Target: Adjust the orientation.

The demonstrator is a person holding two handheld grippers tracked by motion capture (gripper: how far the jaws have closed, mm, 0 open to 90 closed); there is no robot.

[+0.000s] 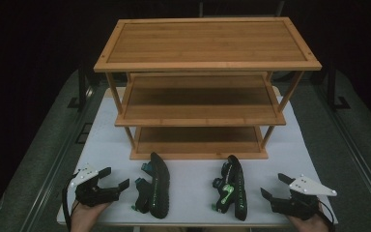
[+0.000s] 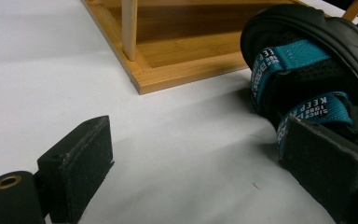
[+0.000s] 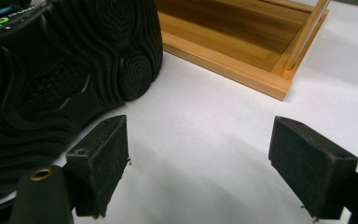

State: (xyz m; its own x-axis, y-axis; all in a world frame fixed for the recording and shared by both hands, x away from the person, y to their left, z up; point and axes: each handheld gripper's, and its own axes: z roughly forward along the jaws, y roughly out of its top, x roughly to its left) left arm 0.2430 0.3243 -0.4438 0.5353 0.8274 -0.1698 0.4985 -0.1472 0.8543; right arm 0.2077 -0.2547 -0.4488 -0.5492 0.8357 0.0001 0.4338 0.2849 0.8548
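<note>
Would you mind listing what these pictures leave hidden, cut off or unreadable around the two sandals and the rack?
- Teal-strapped sandal, left gripper view: heel end cut off by the right edge; strap lettering only partly readable.
- Green-strapped sandal, right gripper view: only its sole faces the camera; most runs off the left edge.
- Wooden rack, high view: rear of the lower shelves hidden by shelves above.

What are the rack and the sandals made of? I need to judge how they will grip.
The three-tier rack looks like bamboo or light wood with a smooth satin finish and visible grain. The sandal with teal straps shows woven webbing; the sandal with green straps has a matte black, probably rubber, patterned sole.
</note>
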